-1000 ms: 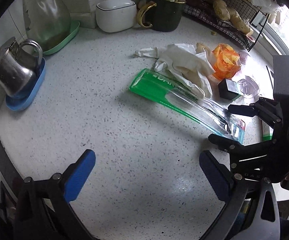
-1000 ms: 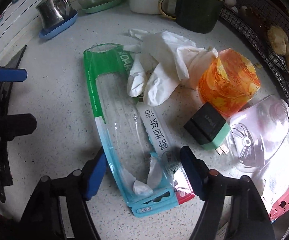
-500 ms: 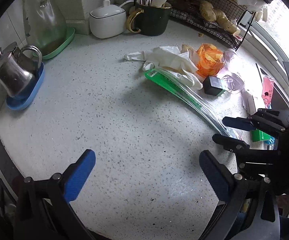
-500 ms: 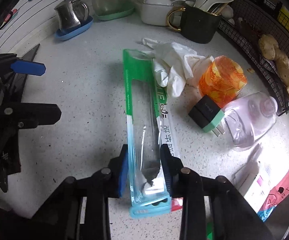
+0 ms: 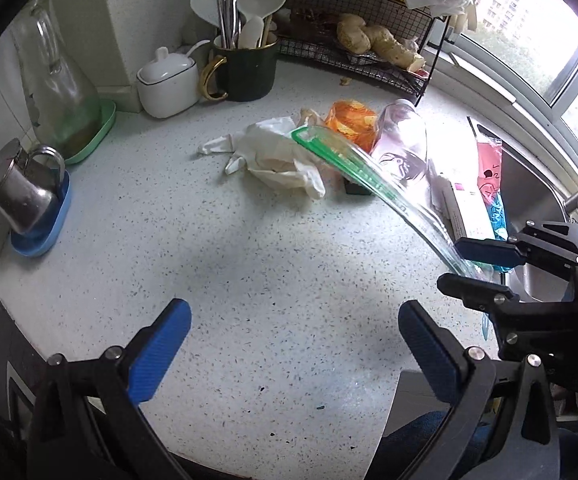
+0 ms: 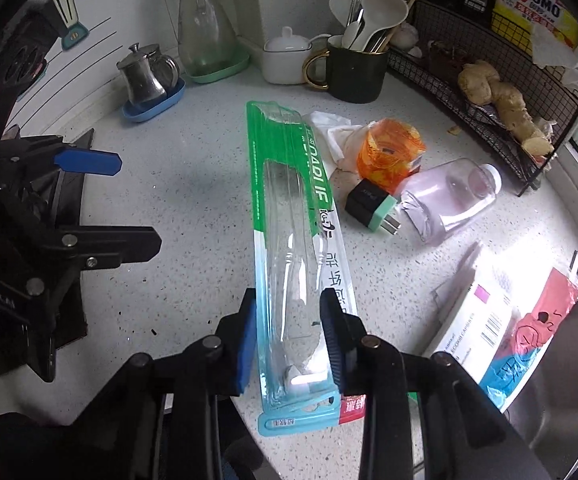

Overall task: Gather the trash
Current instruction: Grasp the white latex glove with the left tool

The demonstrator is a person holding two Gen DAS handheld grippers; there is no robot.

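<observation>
My right gripper is shut on the near end of a long green and clear plastic toothbrush package, which hangs lifted off the white speckled counter. The left wrist view shows the same package slanting up to the right gripper at the right edge. My left gripper stands open and empty over bare counter. On the counter lie a crumpled white glove, an orange wrapper, a clear plastic bottle, a black and green plug, a white box and a pink and blue bag.
At the back stand a steel teapot on a blue tray, a glass carafe, a white lidded jar, a dark utensil mug and a wire rack with ginger. A steel sink lies to the right.
The right gripper closed on the toothbrush package and lifted it off the counter. Both grippers rose, so more of the counter and the sink shows. The left gripper stayed open.
</observation>
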